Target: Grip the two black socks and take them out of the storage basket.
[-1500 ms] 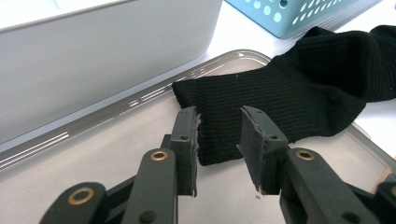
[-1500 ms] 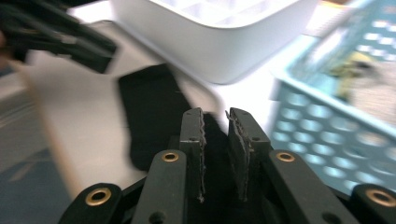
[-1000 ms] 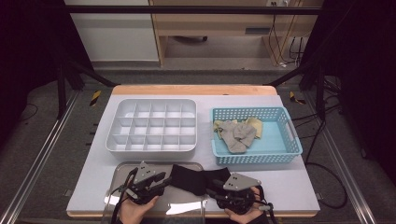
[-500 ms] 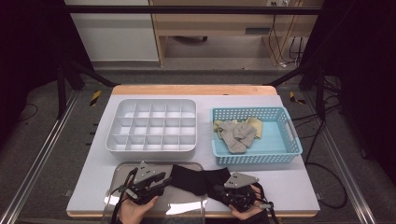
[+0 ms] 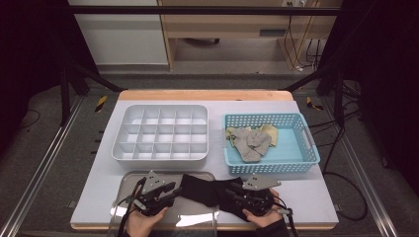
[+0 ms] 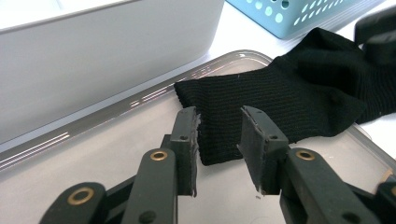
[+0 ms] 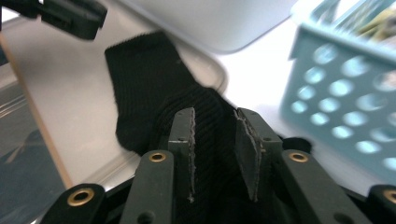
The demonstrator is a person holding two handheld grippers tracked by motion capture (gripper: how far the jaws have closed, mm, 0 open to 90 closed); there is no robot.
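High view: black sock (image 5: pixel 210 190) overhangs clear tray's (image 5: pixel 195 221) right edge onto table (image 5: pixel 306 197).

Blue basket (image 7: pixel 345 93) blurred, cut by the right edge.

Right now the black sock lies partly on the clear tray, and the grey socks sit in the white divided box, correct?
Not quite. The high view shows the grey socks in the blue basket, not the white divided box. The black sock does lie partly on the clear tray.
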